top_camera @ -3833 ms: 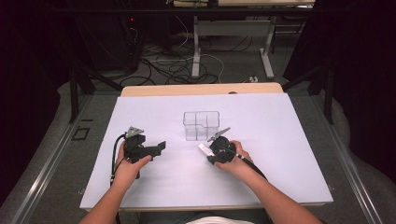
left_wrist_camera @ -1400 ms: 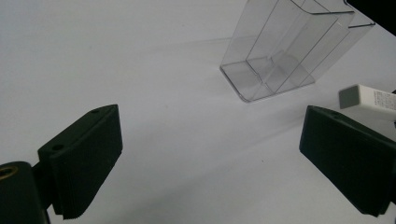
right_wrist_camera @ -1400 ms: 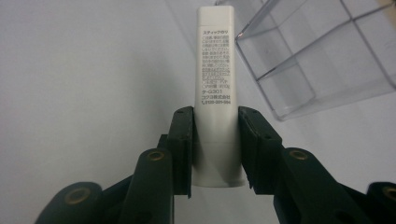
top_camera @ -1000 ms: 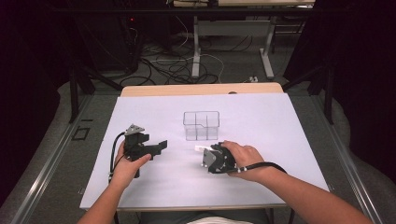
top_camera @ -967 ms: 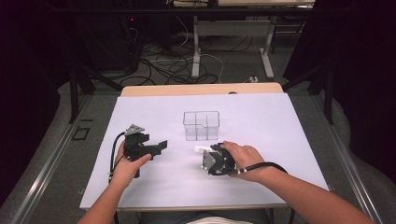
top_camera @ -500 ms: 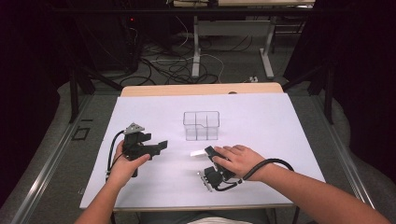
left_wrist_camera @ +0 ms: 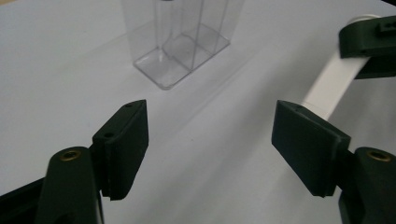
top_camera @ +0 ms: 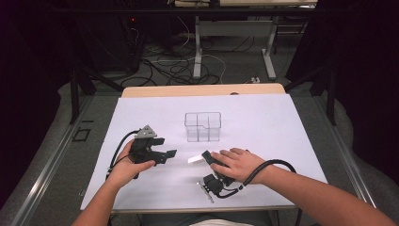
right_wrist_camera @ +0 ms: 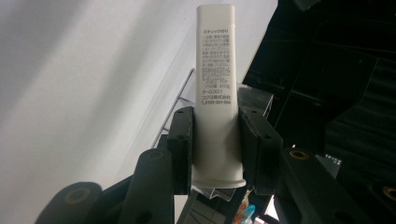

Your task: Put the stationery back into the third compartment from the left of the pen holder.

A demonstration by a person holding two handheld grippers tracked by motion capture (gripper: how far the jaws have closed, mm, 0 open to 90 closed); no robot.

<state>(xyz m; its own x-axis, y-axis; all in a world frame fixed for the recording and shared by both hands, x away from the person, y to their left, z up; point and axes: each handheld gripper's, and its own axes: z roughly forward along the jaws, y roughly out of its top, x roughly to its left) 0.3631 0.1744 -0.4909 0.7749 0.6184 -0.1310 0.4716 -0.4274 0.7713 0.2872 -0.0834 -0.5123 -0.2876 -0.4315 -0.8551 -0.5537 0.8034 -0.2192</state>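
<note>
A white glue-stick tube (right_wrist_camera: 215, 88) with printed text stands clamped between the jaws of my right gripper (right_wrist_camera: 215, 140). In the high view the right gripper (top_camera: 205, 159) lies low under the person's hand near the table's front, with the tube (top_camera: 194, 160) pointing left. My left gripper (top_camera: 165, 154) is held at the left, open and with nothing in it (left_wrist_camera: 210, 140), aimed at the tube (left_wrist_camera: 329, 86). A clear divided plastic box (top_camera: 203, 126) stands upright mid-table, also in the left gripper view (left_wrist_camera: 182, 46).
A white sheet (top_camera: 282, 122) covers the table, with a wooden strip (top_camera: 202, 89) along its far edge. Cables (top_camera: 179, 66) and desk legs lie on the floor beyond. The right gripper's cable (top_camera: 273, 165) loops over the person's wrist.
The right hand has turned over and drawn back from the box toward the front edge, carrying the tube. The left gripper has stayed put.
</note>
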